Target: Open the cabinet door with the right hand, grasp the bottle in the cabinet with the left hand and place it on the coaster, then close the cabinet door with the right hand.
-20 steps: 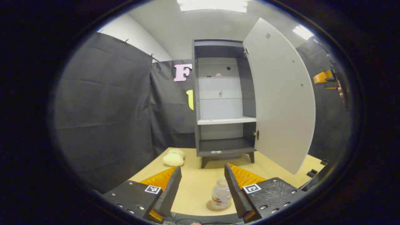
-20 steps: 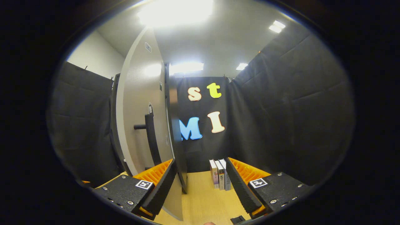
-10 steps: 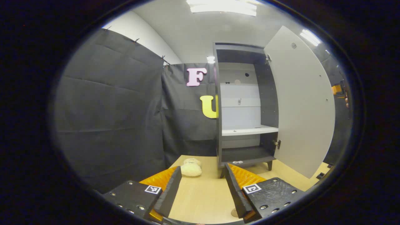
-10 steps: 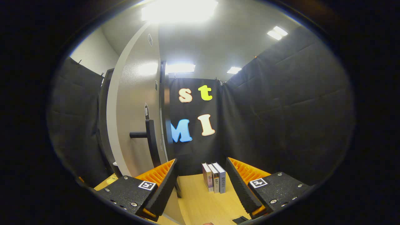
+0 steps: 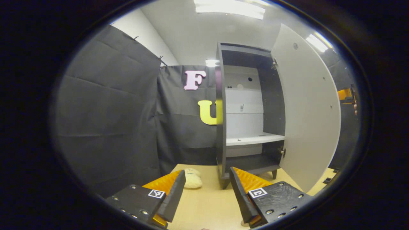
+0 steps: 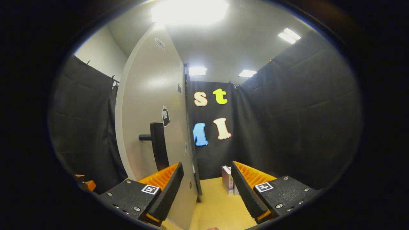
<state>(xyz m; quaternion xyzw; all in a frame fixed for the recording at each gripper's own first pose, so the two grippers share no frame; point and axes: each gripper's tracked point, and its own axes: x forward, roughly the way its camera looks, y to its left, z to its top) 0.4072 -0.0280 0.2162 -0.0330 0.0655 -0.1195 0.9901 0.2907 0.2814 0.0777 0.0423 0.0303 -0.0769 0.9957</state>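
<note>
The dark cabinet (image 5: 249, 108) stands open on the wooden table, with a white shelf (image 5: 255, 139) inside and bare compartments. Its light grey door (image 5: 306, 108) swings out to the right. My left gripper (image 5: 207, 174) is open and holds nothing, low over the table in front of the cabinet. A sliver of the coaster (image 5: 242, 223) peeks out by its right finger. In the right gripper view, my right gripper (image 6: 207, 166) is open beside the door's outer face (image 6: 150, 105), just right of the black handle (image 6: 158, 145) and not touching it.
A cream plush toy (image 5: 192, 179) lies on the table left of the cabinet's foot. A few books (image 6: 228, 182) stand at the back by the booth wall. The right gripper's orange body (image 5: 345, 94) shows beyond the door's edge.
My left gripper drew back from the bottle and coaster, which slid out of its view's bottom edge. The door's outer face now takes up more of the right gripper view.
</note>
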